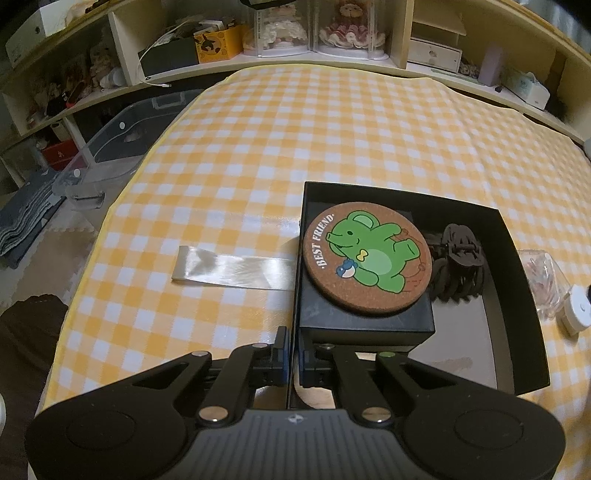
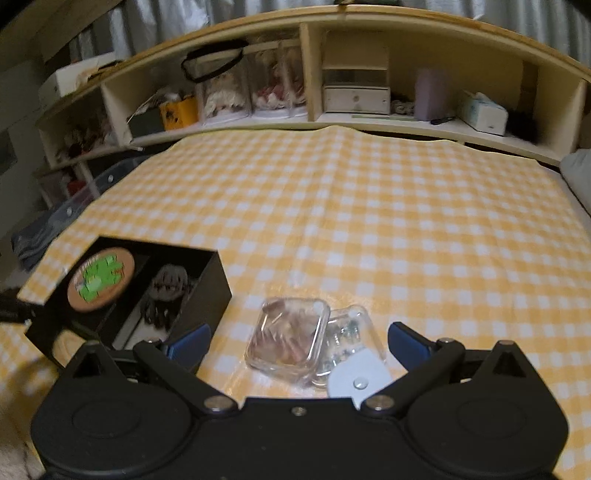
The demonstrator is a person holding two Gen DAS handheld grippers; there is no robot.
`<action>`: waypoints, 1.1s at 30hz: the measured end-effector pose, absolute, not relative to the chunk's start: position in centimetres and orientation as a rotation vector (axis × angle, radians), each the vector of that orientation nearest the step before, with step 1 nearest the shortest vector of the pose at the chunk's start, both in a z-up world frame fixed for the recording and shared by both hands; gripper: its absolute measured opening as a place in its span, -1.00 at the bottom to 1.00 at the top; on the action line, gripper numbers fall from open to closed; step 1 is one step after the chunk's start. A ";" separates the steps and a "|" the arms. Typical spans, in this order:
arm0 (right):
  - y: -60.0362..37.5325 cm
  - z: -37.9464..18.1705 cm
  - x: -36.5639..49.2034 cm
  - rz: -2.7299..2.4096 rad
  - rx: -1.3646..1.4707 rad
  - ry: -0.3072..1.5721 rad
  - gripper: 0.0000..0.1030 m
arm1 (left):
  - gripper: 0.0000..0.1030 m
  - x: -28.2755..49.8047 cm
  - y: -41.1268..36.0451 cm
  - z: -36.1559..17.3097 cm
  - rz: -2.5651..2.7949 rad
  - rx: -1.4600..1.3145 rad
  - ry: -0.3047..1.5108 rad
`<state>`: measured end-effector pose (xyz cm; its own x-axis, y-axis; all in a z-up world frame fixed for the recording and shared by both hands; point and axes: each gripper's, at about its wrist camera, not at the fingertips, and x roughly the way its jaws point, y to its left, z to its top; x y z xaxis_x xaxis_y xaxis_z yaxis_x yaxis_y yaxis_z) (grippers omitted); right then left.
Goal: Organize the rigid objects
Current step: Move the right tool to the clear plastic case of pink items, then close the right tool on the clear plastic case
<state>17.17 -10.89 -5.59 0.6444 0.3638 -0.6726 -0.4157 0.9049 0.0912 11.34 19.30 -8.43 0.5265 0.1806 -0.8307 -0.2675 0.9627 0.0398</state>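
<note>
While the black box with the coaster inside is pinched at its near wall by the closed left tongs, the right tongs are spread wide, empty, around two clear cases on the tabletop.

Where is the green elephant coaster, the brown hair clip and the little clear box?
Coaster (image 1: 367, 258): left wrist view, on the elephant's green belly.
Hair clip (image 1: 460, 264): left wrist view, on its dark middle, inside the black box.
Clear box (image 2: 290, 338): right wrist view, on its lid.

A cluttered cream shelf unit stood behind the yellow checked tablecloth, with grey curtains above.
</note>
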 end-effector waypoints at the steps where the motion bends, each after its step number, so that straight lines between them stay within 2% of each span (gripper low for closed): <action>1: -10.7 -6.0 17.1 0.444 -0.081 0.747 1.00 | -0.92 11.3 19.3 -8.4 0.268 -0.095 0.981; 7: -9.2 -8.6 18.6 0.432 -0.078 0.783 1.00 | -0.92 11.2 19.2 -8.4 0.271 -0.080 0.982; 14: -6.5 -11.0 19.0 0.496 -0.282 0.718 1.00 | -0.92 11.1 19.1 -8.4 0.271 -0.078 0.982; 22: -5.3 -13.4 19.9 0.487 -0.360 0.733 1.00 | -0.92 11.2 19.2 -8.4 0.269 -0.075 0.985; 33: -10.0 -12.3 21.4 0.396 -0.232 0.755 1.00 | -0.92 11.3 19.1 -8.4 0.263 -0.077 0.986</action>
